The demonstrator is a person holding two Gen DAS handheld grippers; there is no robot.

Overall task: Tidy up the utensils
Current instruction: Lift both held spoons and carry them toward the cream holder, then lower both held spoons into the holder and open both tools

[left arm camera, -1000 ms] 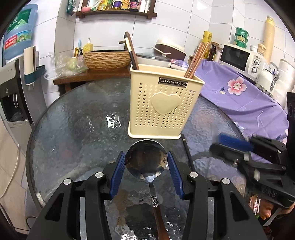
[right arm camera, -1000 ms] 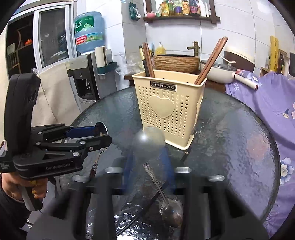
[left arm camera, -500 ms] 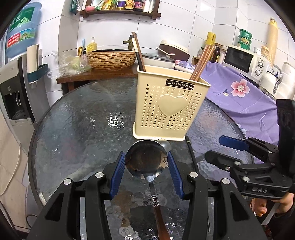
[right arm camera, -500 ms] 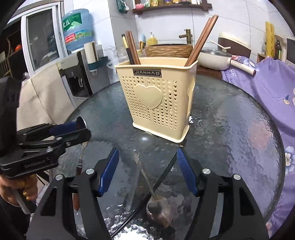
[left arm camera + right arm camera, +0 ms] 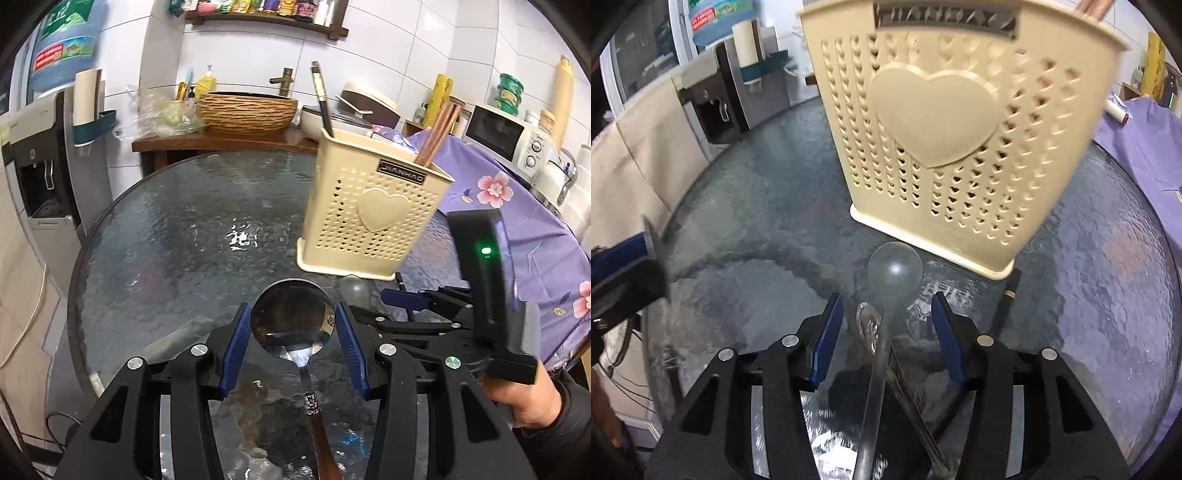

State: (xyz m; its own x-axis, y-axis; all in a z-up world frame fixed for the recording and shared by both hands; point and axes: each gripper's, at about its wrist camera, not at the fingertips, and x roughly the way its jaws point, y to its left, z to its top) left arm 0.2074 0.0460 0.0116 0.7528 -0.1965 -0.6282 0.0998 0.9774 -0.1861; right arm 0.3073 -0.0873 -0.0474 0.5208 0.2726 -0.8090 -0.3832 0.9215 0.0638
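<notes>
Right now the left gripper point(image 5: 291, 339) has its blue pads point(image 5: 236, 347) pressed against either side of a metal spoon point(image 5: 291, 321), bowl up front between the fingertips, the dark patterned handle running back toward the camera. It hangs above the round glass table point(image 5: 166, 240), and the cream utensil holder point(image 5: 373, 218) stands ahead and to the right, heart on its face, perforated walls all round. Brown chopsticks point(image 5: 437, 134) lean out of its far right corner and a darker pair point(image 5: 322, 99) pokes up at the far left.

Over on the right wrist view, the right gripper point(image 5: 886, 336) sits low over the glass with its blue pads point(image 5: 827, 339) spread wide, nothing pinched between them. A second spoon point(image 5: 894, 273) lies on the table point(image 5: 746, 206) in that gap, rounded bowl pointing at the holder point(image 5: 956, 129), handle trailing back between the fingers; whether either pad touches it I cannot tell. The holder fills the upper frame, very close. A dark chopstick point(image 5: 1006, 302) lies flat on the glass just by the holder's near right corner. At the far left edge, blurred, the left gripper point(image 5: 624, 266) shows in part

Purple floral cloth point(image 5: 517, 206) drapes the counter to the right of the table
</notes>
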